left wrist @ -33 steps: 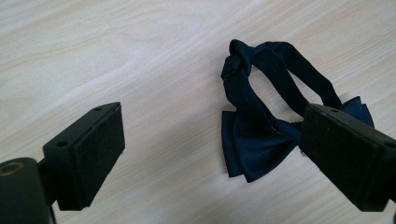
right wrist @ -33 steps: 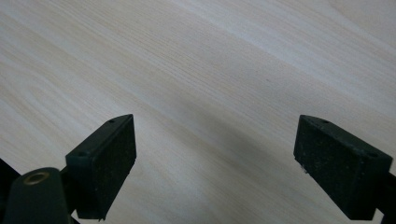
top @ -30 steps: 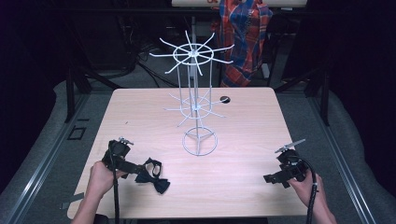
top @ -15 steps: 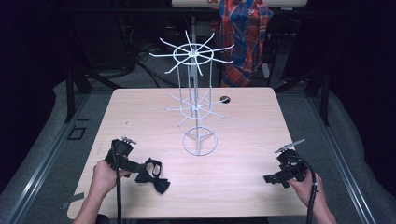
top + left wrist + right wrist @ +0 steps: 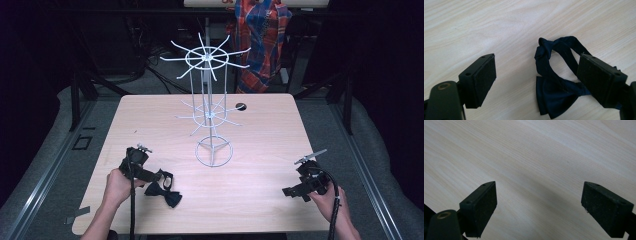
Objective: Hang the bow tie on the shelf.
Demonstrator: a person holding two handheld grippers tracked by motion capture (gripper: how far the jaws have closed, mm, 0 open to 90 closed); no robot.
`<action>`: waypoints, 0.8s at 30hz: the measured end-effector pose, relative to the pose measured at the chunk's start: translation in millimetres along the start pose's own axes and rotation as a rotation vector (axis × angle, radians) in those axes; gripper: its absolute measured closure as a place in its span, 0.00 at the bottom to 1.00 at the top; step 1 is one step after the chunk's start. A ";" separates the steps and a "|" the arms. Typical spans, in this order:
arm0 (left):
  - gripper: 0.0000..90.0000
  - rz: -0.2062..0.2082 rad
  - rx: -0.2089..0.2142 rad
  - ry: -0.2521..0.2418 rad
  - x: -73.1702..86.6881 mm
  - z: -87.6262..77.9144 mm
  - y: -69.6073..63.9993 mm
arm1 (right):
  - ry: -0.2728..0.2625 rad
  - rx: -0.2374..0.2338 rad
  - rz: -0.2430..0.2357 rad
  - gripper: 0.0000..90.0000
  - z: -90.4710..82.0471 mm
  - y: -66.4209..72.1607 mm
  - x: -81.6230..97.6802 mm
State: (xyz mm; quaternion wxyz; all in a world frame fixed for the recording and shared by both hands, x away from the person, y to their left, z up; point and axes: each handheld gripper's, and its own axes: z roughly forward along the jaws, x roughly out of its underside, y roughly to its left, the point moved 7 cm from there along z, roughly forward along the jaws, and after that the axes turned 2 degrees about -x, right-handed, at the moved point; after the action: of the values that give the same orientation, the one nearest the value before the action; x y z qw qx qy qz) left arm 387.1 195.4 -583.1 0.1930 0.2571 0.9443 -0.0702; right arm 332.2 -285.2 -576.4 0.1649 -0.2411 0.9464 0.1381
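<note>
The dark navy fabric bow tie (image 5: 559,95), likely light, limp and best pinched at its knot, lies between the wide-open left gripper (image 5: 536,82), while the right gripper (image 5: 539,207) gapes empty.

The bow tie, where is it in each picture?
High view: the bow tie lies at the lower left of the table, beside the left gripper.
Left gripper view: the bow tie lies right of centre, partly behind the right-hand jaw.
Right gripper view: bare wood between the open jaws, with no sign of it.
Shared landmark: the pale wood table top.
</note>
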 end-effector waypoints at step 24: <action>0.86 0.111 -0.068 0.105 -4.3 28.3 -11.1 | 0.019 0.004 0.003 0.15 3.5 0.0 0.2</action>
State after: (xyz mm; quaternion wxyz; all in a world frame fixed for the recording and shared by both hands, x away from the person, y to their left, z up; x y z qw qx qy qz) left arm 394.1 177.3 -606.9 0.1555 0.3056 0.9393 -0.0138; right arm 332.9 -284.0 -579.6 0.1565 -0.2408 0.9485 0.1340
